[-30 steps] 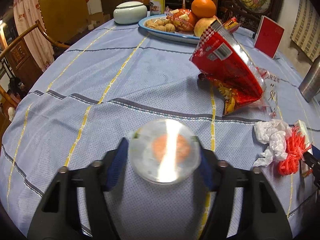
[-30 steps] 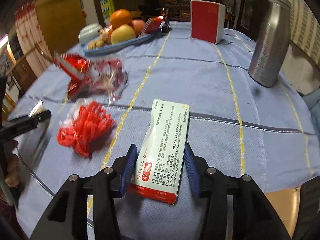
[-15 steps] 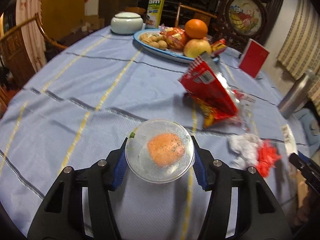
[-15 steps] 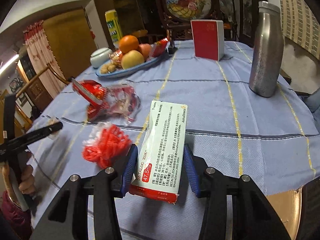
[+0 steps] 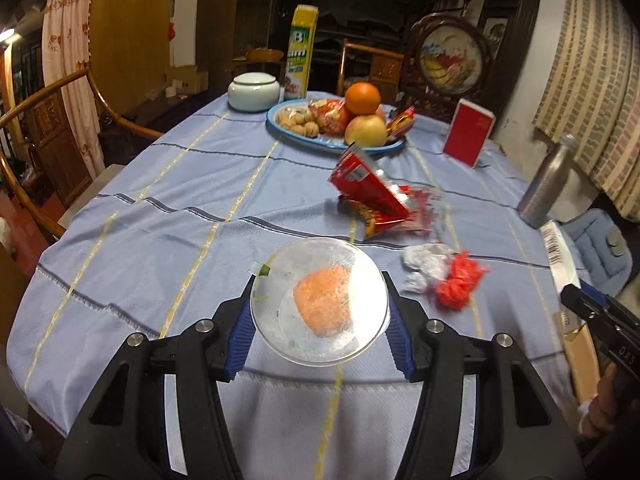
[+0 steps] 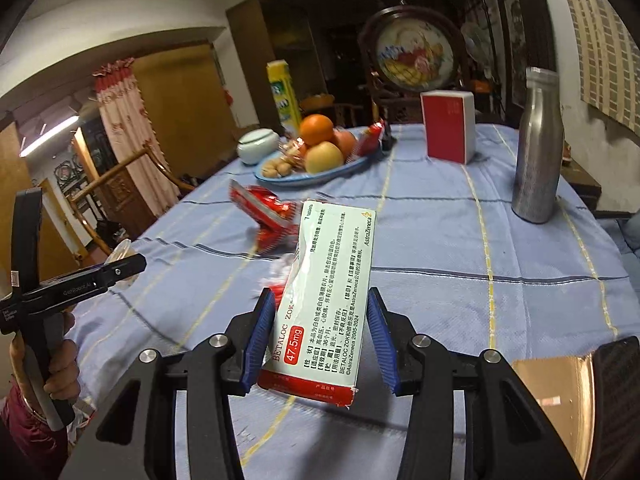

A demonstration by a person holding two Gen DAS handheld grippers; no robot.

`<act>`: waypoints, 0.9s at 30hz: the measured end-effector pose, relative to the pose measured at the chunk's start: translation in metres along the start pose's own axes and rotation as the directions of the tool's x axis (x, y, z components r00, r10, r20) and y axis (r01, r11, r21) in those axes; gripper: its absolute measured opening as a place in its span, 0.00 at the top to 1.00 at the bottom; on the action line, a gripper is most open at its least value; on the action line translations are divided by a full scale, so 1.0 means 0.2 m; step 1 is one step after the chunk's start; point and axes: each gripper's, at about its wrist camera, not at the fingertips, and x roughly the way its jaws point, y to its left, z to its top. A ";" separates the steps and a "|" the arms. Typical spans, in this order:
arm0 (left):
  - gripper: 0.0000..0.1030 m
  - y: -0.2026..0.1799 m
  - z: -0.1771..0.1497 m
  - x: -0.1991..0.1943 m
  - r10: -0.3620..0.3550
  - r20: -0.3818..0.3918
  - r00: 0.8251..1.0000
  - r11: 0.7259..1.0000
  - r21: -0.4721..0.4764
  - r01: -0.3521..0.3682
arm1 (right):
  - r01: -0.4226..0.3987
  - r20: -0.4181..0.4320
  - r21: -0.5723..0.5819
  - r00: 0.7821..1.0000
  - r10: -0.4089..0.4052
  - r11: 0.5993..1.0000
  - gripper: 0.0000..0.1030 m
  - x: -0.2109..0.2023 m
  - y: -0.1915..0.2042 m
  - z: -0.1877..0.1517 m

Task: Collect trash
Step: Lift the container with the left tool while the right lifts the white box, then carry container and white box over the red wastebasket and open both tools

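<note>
My left gripper [image 5: 320, 320] is shut on a clear round plastic lid [image 5: 319, 300] with an orange smear, held above the near table edge. My right gripper [image 6: 318, 334] is shut on a white and red medicine box [image 6: 326, 300], lifted off the table and tilted. On the blue tablecloth [image 5: 180, 208] lie a red snack bag [image 5: 374, 196], a crumpled white tissue [image 5: 424, 264] and a red net [image 5: 460, 284]. The snack bag [image 6: 266, 214] also shows in the right wrist view, beyond the box.
A blue fruit plate [image 5: 332, 142] with an orange, apples and nuts, a white lidded jar [image 5: 254, 91], a red box [image 5: 468, 132] and a steel bottle [image 6: 538, 146] stand at the back. Wooden chairs [image 5: 52, 120] stand left. A cardboard box [image 6: 560, 400] sits near right.
Both grippers have risen and drawn back from the table with the lid and the medicine box still held. The table items now look farther away.
</note>
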 end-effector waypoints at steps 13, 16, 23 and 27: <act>0.45 0.12 -0.22 -0.50 0.033 0.102 0.994 0.999 -0.039 -0.029 | -0.132 0.084 -0.041 0.987 0.135 0.990 0.55 -0.35 0.23 -0.11; 0.45 0.20 -0.30 -0.62 0.063 0.119 0.991 0.996 -0.062 -0.056 | -0.173 0.086 -0.053 0.980 0.177 0.984 0.55 -0.41 0.30 -0.15; 0.45 0.43 -0.56 -0.88 0.168 0.124 0.978 0.982 -0.108 -0.155 | -0.249 0.078 -0.114 0.963 0.258 0.962 0.55 -0.52 0.51 -0.22; 0.45 0.60 -0.74 -0.99 0.244 0.094 0.965 0.963 -0.143 -0.229 | -0.296 0.042 -0.153 0.951 0.306 0.943 0.55 -0.53 0.67 -0.26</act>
